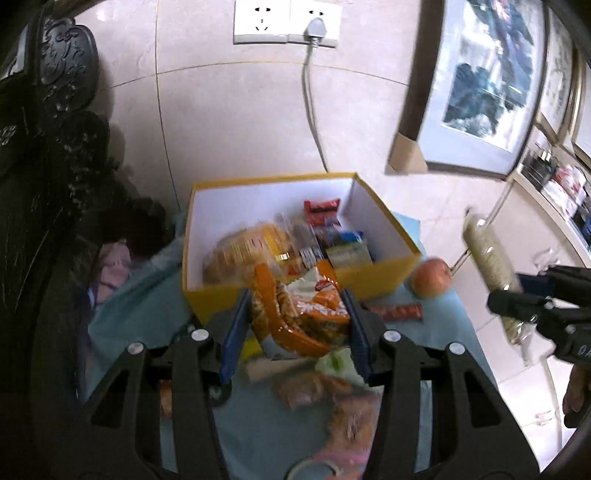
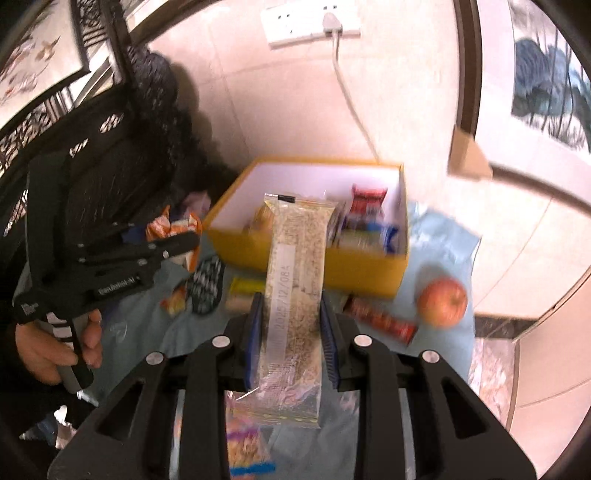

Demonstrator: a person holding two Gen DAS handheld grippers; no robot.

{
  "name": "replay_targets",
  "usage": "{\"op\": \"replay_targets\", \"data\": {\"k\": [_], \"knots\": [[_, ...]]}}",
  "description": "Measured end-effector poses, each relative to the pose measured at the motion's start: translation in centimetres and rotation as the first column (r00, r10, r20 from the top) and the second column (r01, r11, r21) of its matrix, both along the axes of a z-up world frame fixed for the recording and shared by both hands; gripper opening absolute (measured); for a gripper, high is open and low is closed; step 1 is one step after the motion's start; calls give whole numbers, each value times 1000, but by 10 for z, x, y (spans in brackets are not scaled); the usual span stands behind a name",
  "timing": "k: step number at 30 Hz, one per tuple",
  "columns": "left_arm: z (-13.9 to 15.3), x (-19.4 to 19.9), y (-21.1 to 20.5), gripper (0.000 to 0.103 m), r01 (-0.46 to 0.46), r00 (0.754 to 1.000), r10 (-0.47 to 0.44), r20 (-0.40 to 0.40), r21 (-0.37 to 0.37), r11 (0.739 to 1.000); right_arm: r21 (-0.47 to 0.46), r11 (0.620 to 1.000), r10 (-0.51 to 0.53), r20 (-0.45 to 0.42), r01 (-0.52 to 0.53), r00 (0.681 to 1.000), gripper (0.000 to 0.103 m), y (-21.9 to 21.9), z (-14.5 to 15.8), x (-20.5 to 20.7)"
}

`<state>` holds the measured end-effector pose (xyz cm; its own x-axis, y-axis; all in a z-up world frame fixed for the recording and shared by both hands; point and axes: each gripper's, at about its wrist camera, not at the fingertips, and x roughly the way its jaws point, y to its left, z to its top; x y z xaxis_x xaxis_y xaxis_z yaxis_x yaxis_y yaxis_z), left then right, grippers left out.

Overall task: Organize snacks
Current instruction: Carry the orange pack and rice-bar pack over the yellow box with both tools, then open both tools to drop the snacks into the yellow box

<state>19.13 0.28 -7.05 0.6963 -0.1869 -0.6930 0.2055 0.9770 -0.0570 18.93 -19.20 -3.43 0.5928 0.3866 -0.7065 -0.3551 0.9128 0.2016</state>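
- Gripping an orange snack bag in my left gripper, frame centre.
- My right gripper clamps what looks like an oat bar before the yellow box.

Motion blur smears the labels of the snacks inside the yellow box, the orange packet hides the box's near wall in the left wrist view, and the pink wrapper runs off the bottom edge.

Wall socket, framed picture
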Motion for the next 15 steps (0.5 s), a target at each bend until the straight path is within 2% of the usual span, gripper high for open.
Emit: {"op": "replay_targets", "data": {"k": [4, 10, 11, 12, 13, 15], "knots": [[8, 40, -2, 49, -16, 1000, 16, 2, 34, 999, -13, 1000, -15, 23, 15, 1000, 29, -2, 13, 41], [25, 101, -4, 51, -57, 998, 56, 30, 42, 997, -29, 998, -59, 48, 60, 997, 30, 2, 24, 107], [26, 107, -5, 70, -64, 997, 62, 34, 37, 997, -28, 998, -63, 48, 64, 997, 31, 2, 23, 118], [26, 119, -4, 88, -71, 997, 71, 28, 20, 997, -47, 996, -74, 44, 77, 996, 52, 4, 20, 128], [22, 127, -2, 101, -93, 996, 93, 15, 21, 995, -80, 991, -103, 47, 107, 994, 76, 6, 17, 136], [10, 140, 3, 101, -122, 992, 124, -33, 50, 991, -89, 988, -120, 54, 125, 991, 78, 4, 12, 138]]}}
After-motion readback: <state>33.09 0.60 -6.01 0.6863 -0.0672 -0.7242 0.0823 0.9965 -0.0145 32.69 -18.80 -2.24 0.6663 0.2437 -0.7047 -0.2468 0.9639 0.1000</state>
